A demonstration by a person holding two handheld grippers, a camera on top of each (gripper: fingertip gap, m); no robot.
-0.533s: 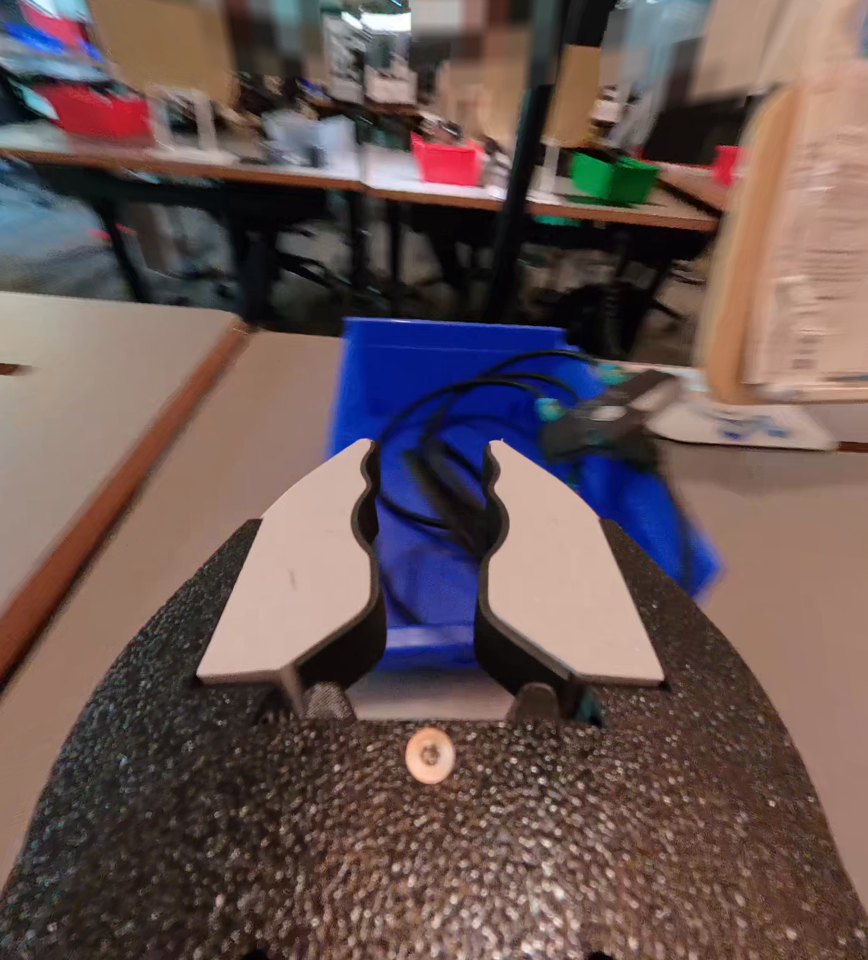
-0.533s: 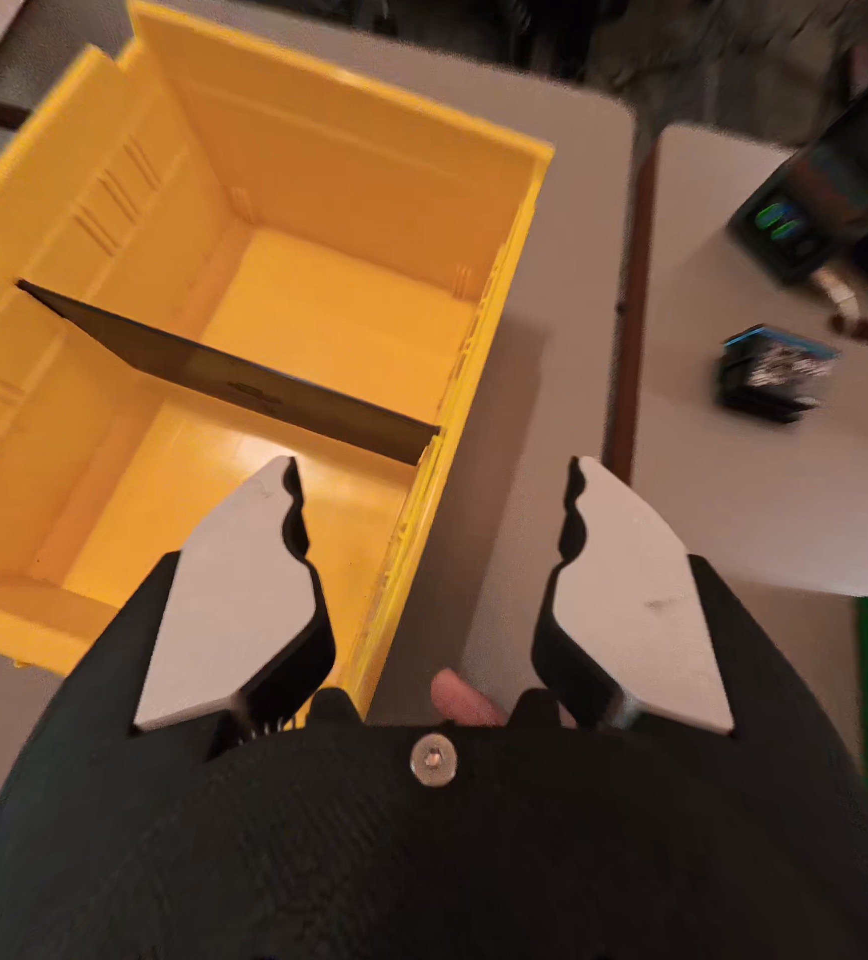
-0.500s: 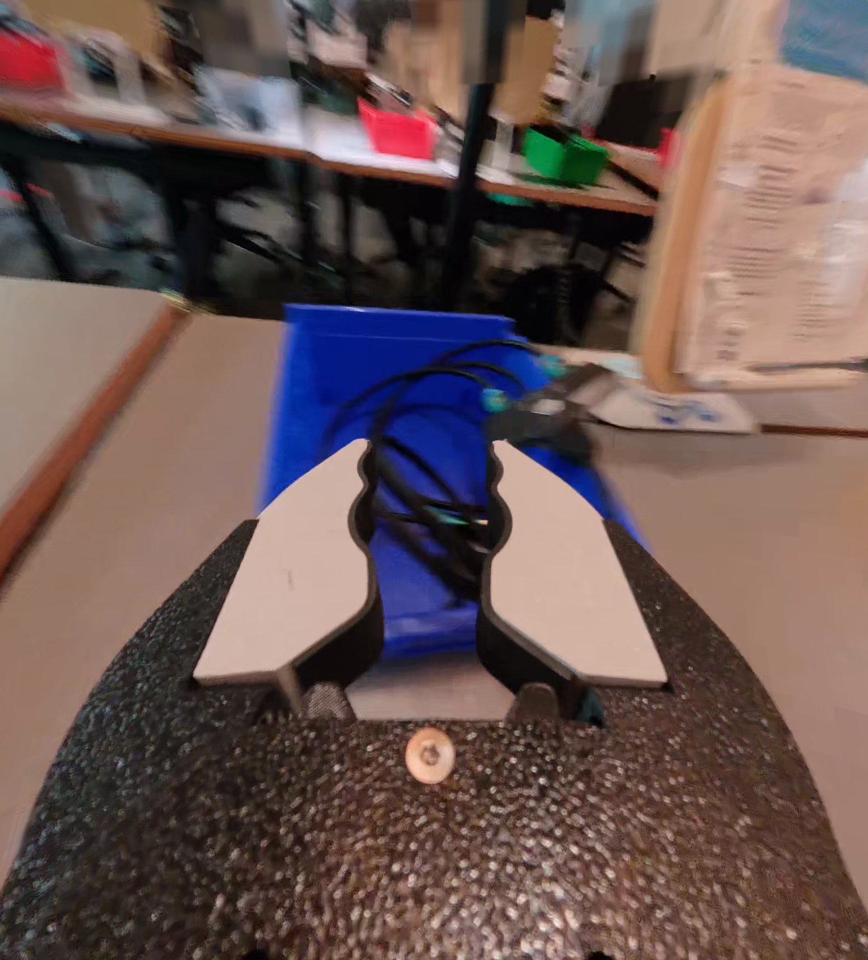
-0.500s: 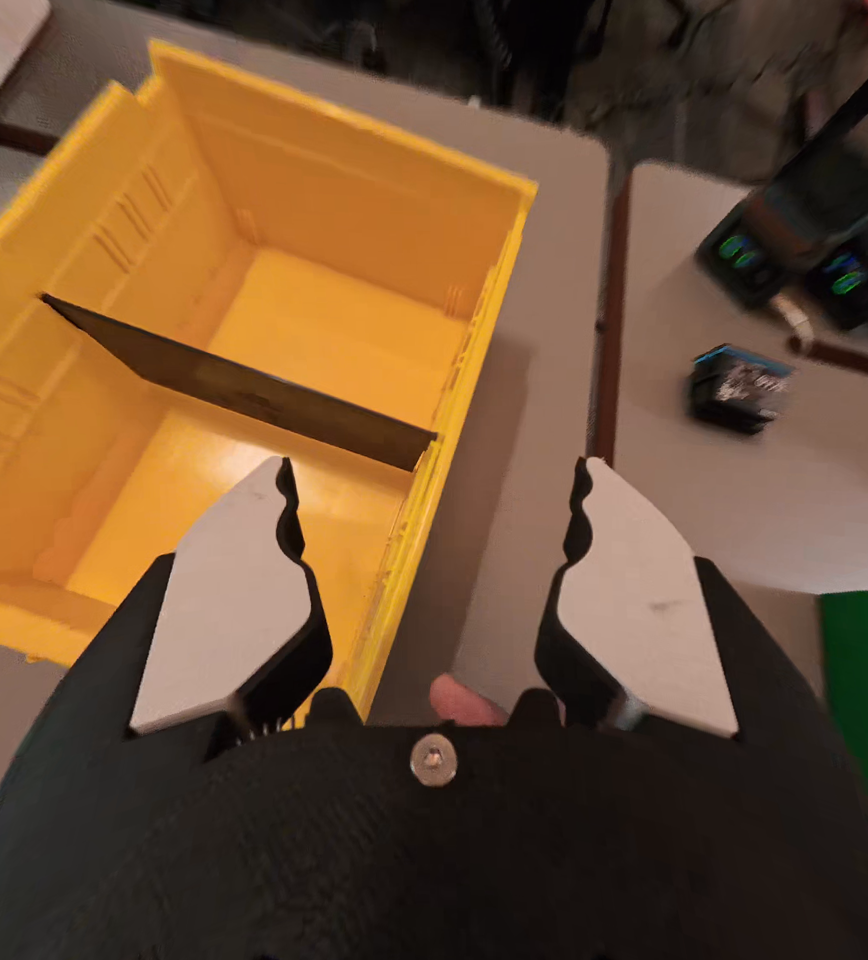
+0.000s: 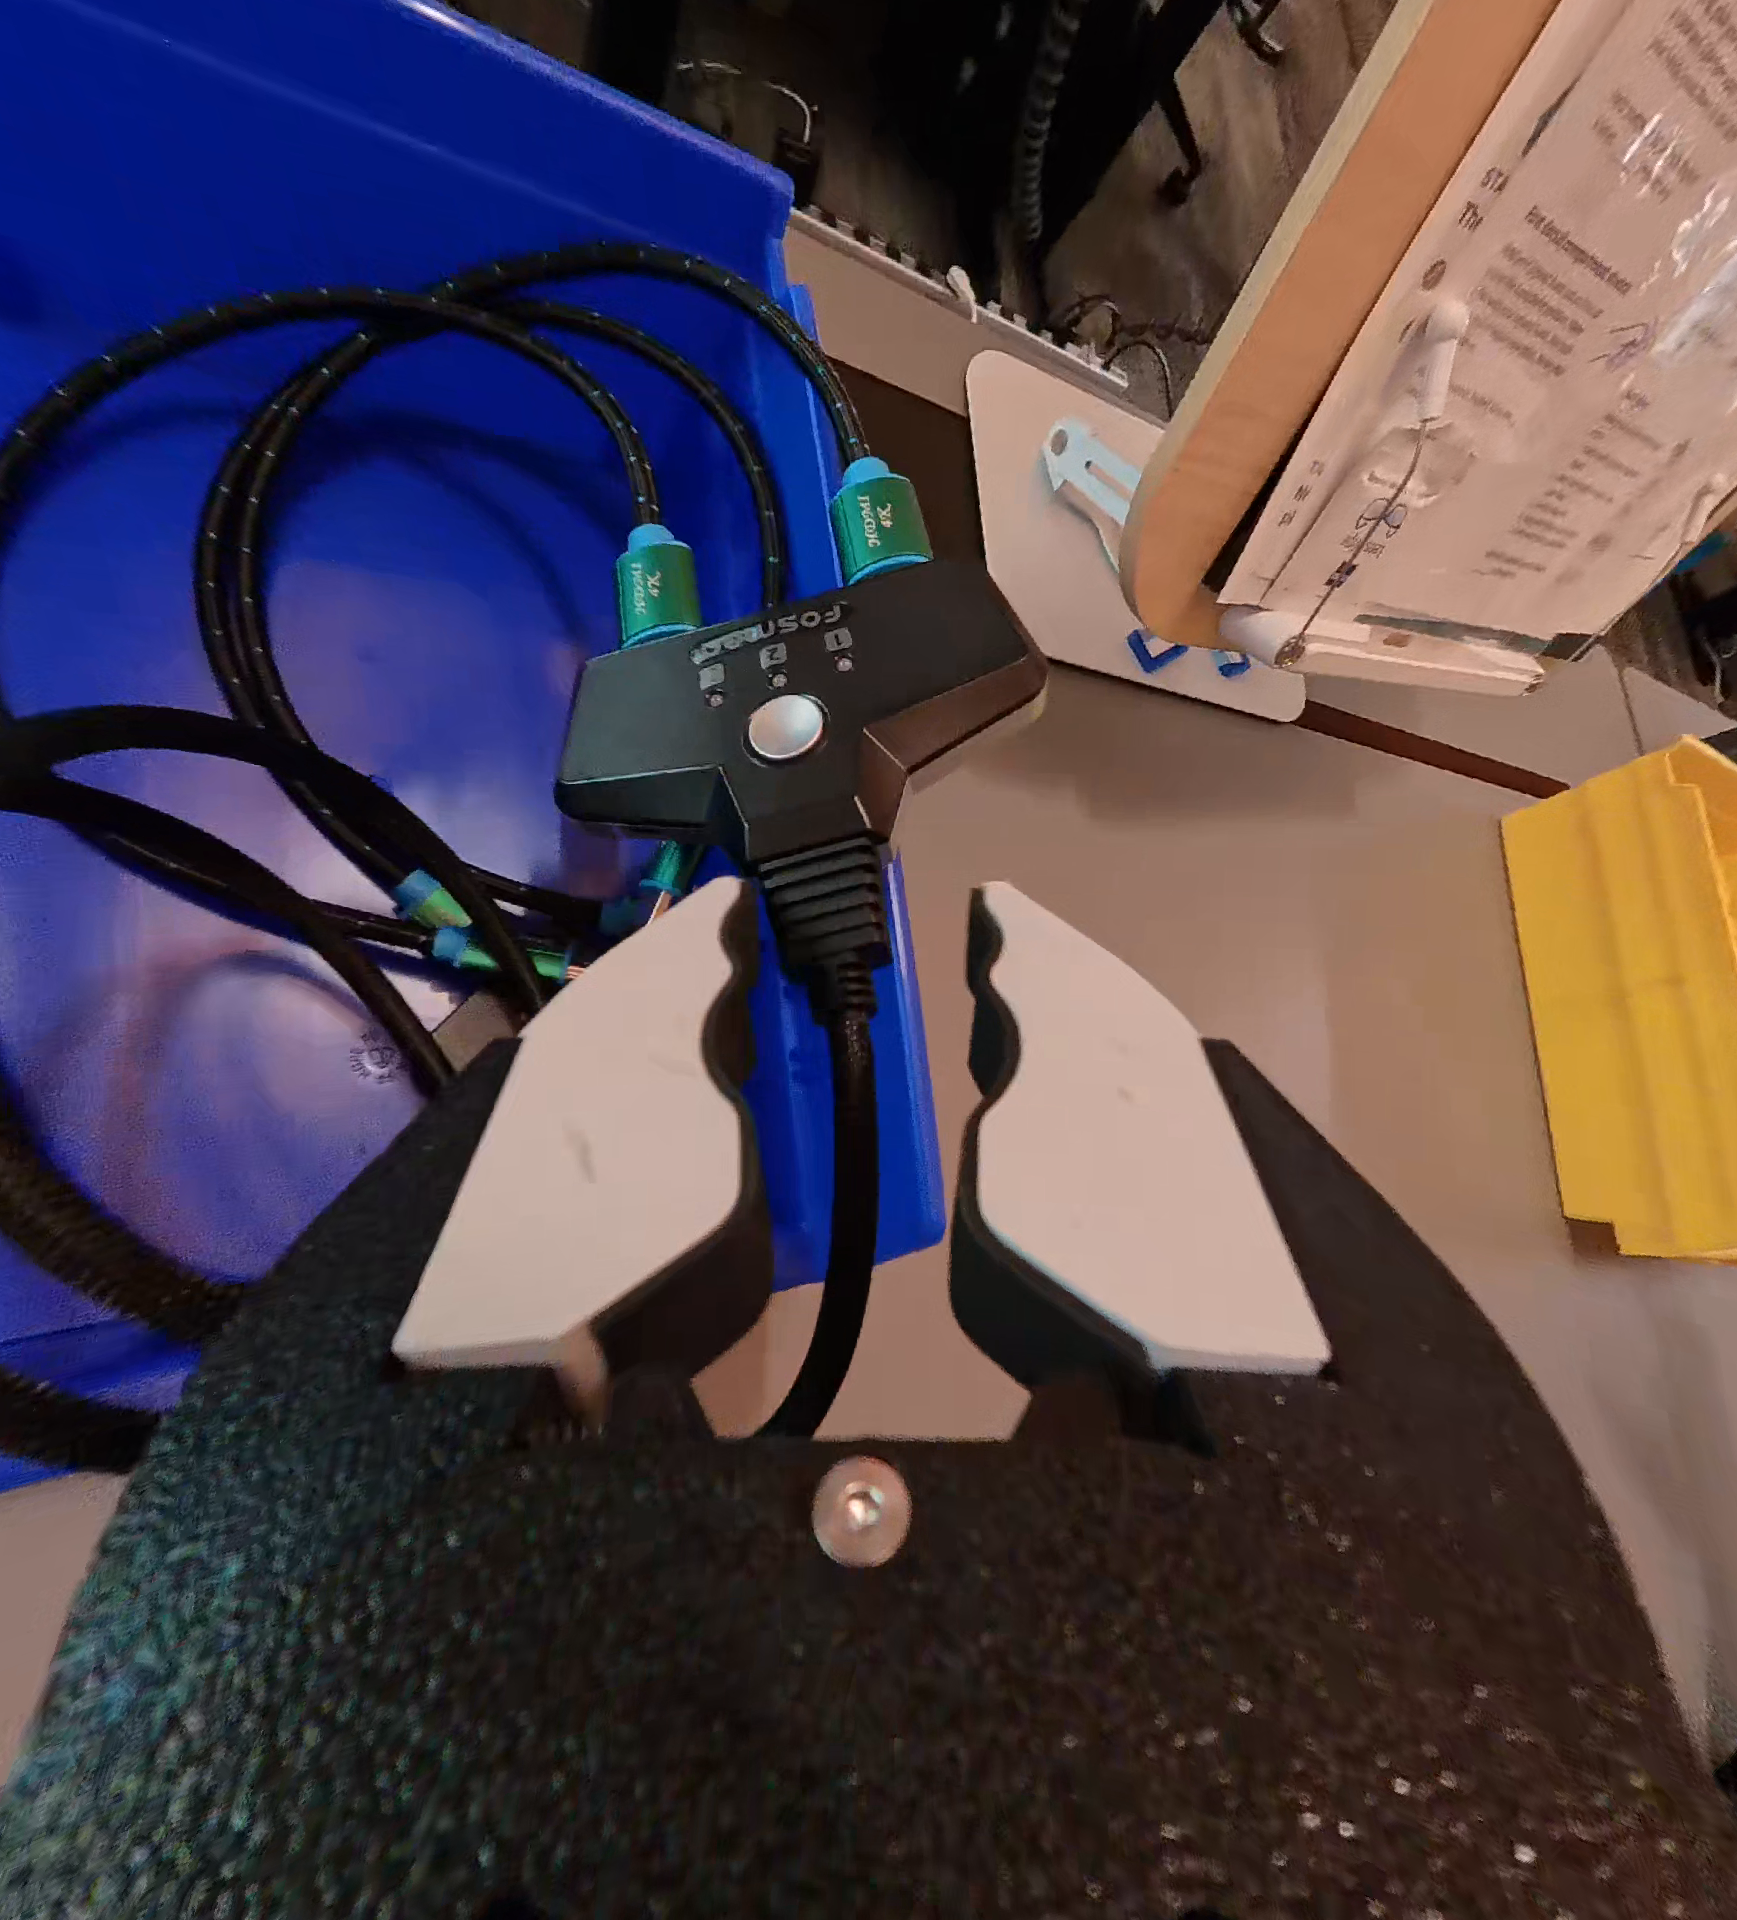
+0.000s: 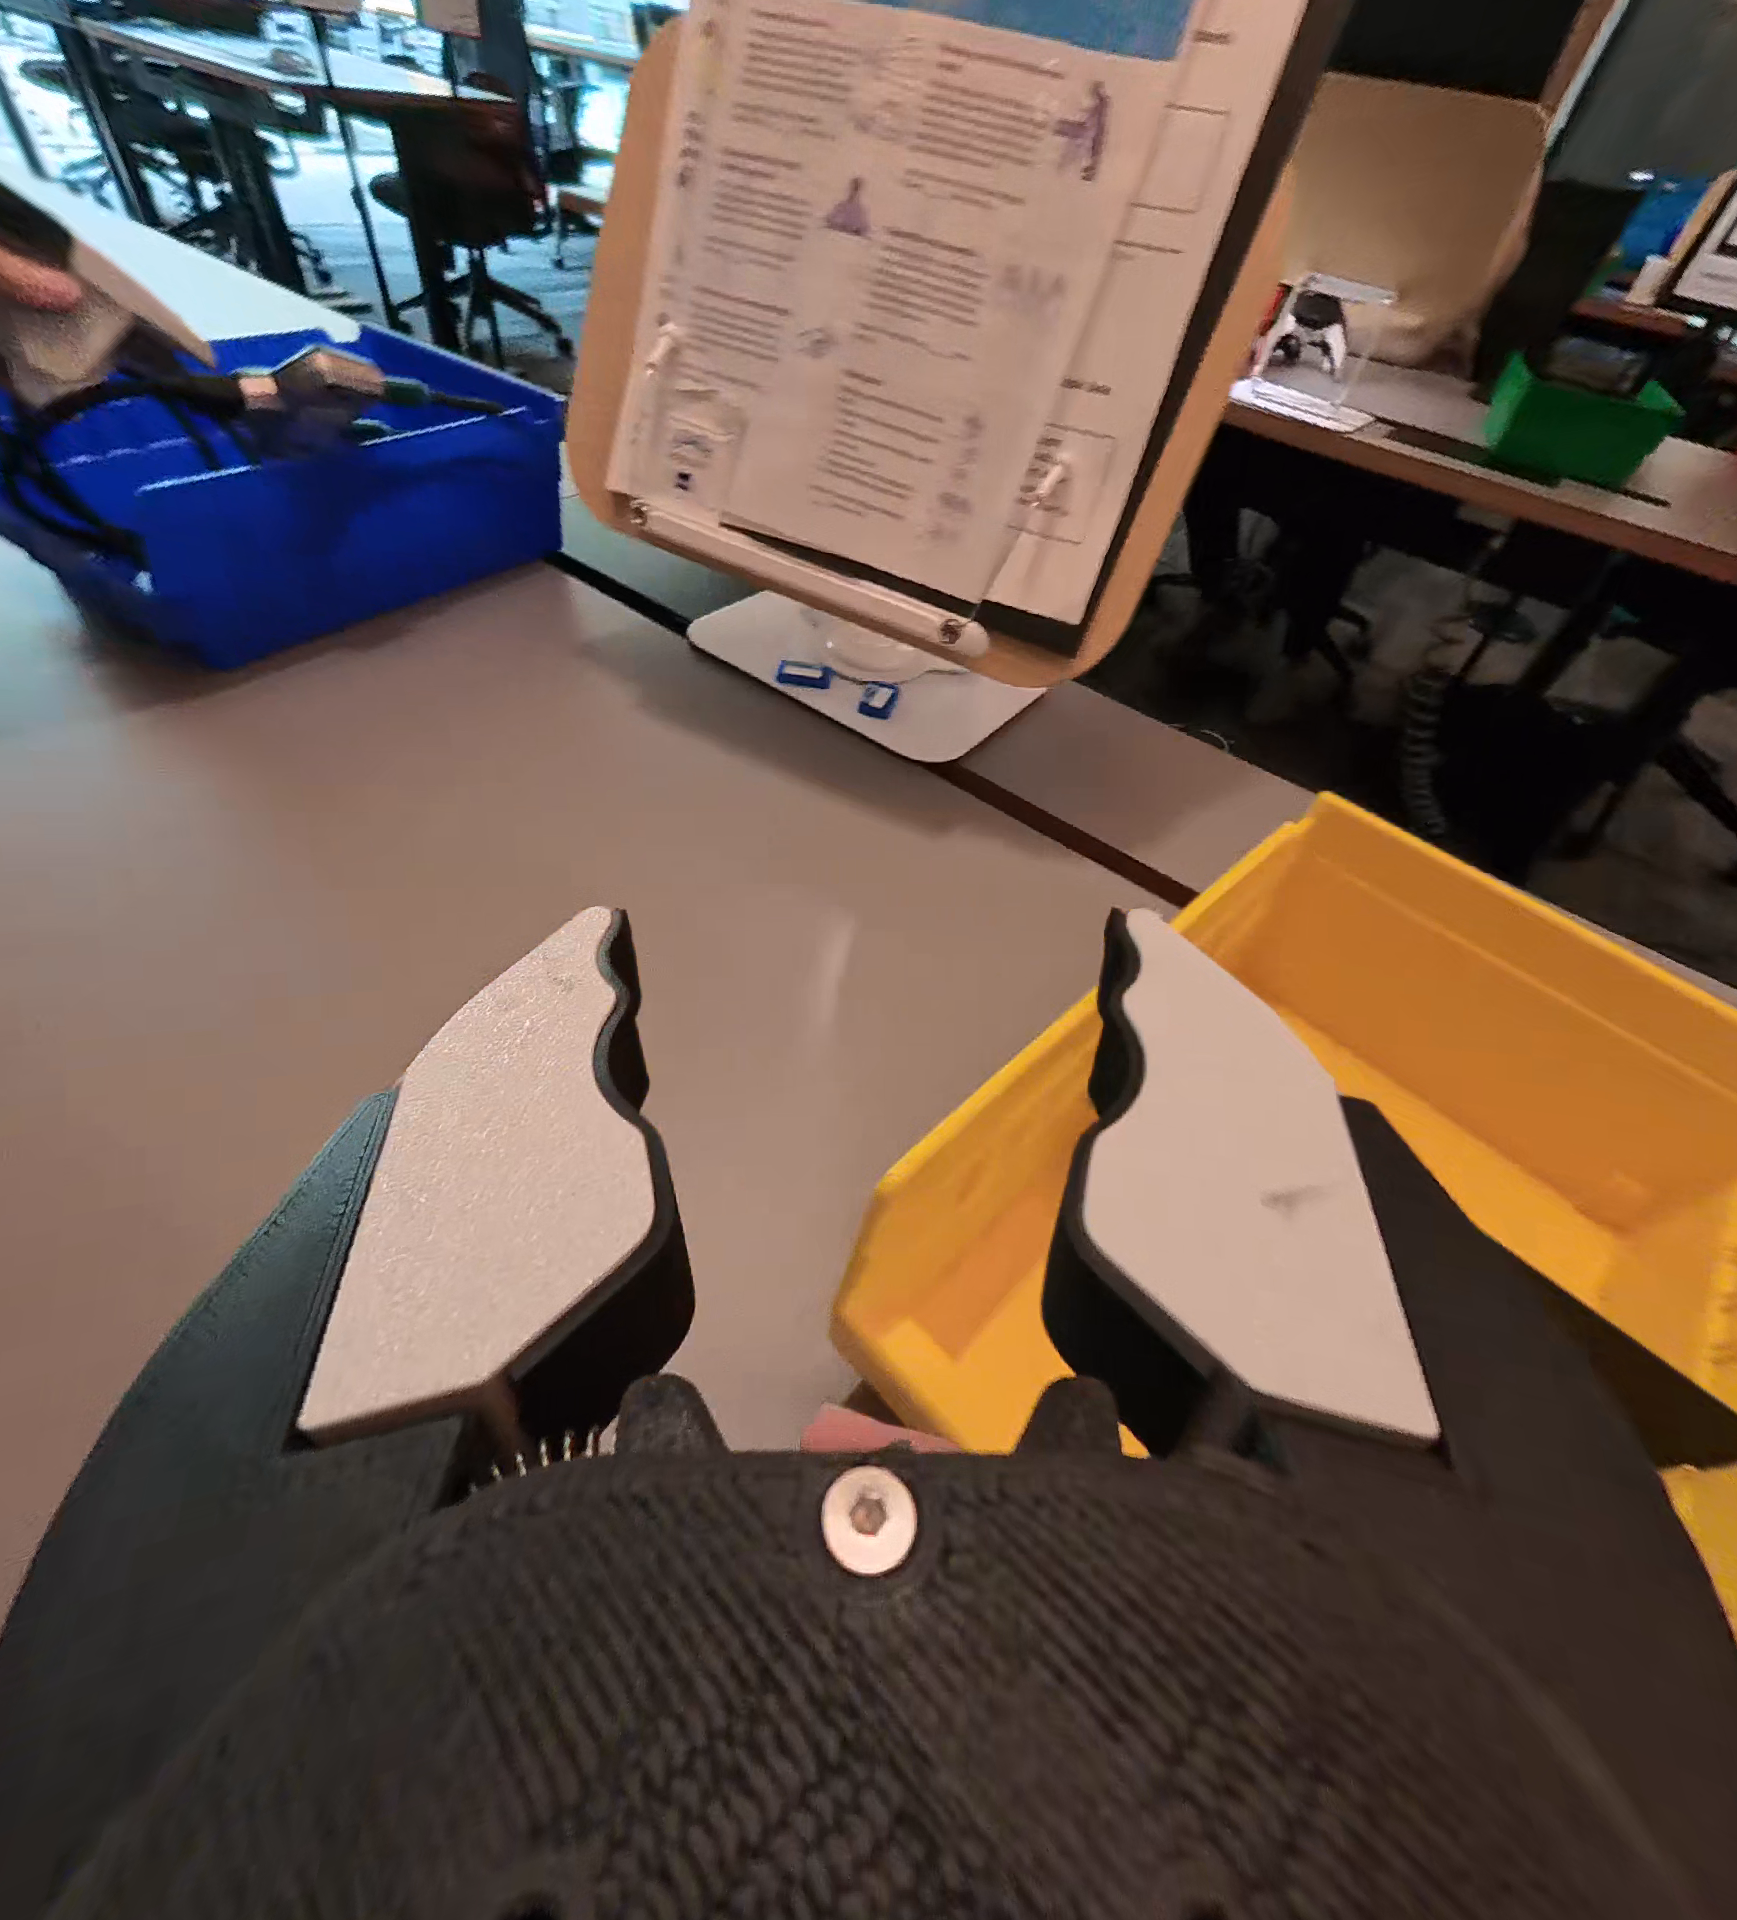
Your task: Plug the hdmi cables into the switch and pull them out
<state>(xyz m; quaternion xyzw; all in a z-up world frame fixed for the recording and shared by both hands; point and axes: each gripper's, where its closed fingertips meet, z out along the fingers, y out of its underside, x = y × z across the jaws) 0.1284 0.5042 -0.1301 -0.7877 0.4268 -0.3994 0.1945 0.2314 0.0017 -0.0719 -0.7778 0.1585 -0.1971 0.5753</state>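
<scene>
In the left wrist view a black HDMI switch (image 5: 791, 717) rests on the right rim of a blue bin (image 5: 220, 208). Two braided black HDMI cables (image 5: 324, 416) with green plugs (image 5: 656, 592) are plugged into its far side. Their loose ends (image 5: 428, 914) lie in the bin. My left gripper (image 5: 859, 914) is open just behind the switch. The switch's own black lead (image 5: 843, 1195) runs between the fingers, against the left one. My right gripper (image 6: 864, 935) is open and empty above the table. The blue bin (image 6: 272, 551) and left gripper (image 6: 116, 322) show far left in the right wrist view.
A yellow bin (image 6: 1466, 1039) with a dark divider stands under my right gripper's right finger; it also shows in the left wrist view (image 5: 1674, 1018). A board with papers on a white base (image 6: 895, 312) stands at the table's far edge. Other tables and bins lie beyond.
My left gripper has come in low over the blue bin's right rim, up to the switch, with its lead between the fingers. My right gripper has tilted up from the yellow bin to face across the table.
</scene>
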